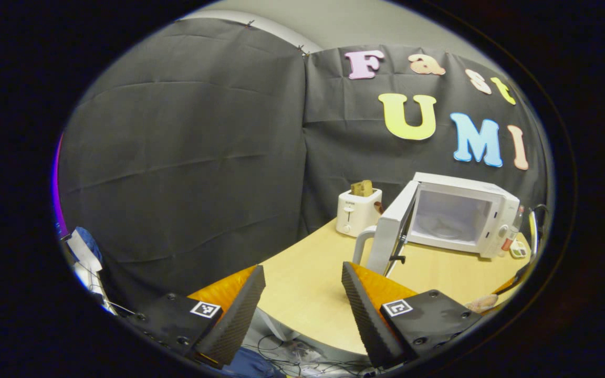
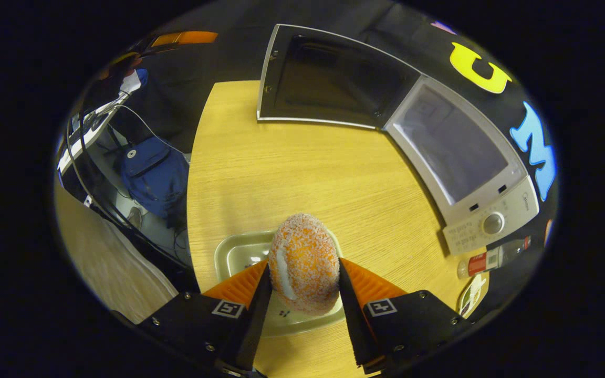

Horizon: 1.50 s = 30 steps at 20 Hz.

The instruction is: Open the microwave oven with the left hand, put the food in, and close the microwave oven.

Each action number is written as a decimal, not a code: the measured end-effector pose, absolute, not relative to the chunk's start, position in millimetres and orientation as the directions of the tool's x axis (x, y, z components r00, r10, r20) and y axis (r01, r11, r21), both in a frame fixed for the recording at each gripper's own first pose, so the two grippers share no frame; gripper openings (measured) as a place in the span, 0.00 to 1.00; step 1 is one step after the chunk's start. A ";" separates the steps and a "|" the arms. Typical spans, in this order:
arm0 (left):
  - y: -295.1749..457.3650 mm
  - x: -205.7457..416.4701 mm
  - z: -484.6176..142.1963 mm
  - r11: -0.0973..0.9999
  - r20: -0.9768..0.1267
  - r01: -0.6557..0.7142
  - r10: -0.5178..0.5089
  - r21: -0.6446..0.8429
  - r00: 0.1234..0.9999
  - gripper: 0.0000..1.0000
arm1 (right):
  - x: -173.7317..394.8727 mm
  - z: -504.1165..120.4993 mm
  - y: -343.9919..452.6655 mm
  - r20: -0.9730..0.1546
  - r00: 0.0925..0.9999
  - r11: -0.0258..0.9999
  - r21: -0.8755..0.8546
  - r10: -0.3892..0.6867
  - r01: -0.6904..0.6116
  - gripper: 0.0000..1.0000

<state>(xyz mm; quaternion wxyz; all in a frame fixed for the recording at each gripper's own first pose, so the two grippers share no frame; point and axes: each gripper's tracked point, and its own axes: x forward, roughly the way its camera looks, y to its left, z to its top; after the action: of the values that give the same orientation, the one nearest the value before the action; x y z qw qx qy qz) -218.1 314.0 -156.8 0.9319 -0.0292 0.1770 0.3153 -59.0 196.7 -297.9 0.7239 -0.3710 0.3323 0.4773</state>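
A white microwave oven (image 1: 462,218) stands at the back right of the wooden table, its door (image 1: 394,231) swung open to the left and its cavity (image 1: 449,215) bare. My left gripper (image 1: 302,296) hangs open over the table's near edge, well short of the door. In the right gripper view the microwave oven (image 2: 460,157) lies ahead with its open door (image 2: 334,79). My right gripper (image 2: 302,294) is shut on a sugar-crusted orange bun (image 2: 303,262), held just above a pale green tray (image 2: 239,252).
A white toaster (image 1: 357,211) with bread in it stands left of the microwave. A small bottle (image 2: 497,258) and a packet (image 2: 473,294) lie by the microwave's control side. A blue backpack (image 2: 153,176) and cables are on the floor beyond the table edge (image 2: 192,173).
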 end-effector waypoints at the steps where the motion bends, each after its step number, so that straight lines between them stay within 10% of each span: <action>1: 312.7 -215.9 -156.6 0.800 -0.347 -0.597 0.575 0.051 0.741 0.94 | -51.3 -291.7 201.9 -0.821 0.346 0.271 -0.243 0.454 -0.931 0.69; 30: 317.1 -185.4 -152.8 0.762 -0.415 -0.636 0.622 0.124 0.664 0.95 | 240.8 -253.1 308.5 -0.526 0.738 0.575 -0.474 0.423 -0.667 0.69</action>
<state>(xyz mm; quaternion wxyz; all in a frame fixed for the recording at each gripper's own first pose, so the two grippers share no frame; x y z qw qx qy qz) -185.4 317.1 -152.8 0.9120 -0.0156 0.2216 0.3449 240.8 308.5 -253.1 0.8689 -0.3378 0.1808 0.3135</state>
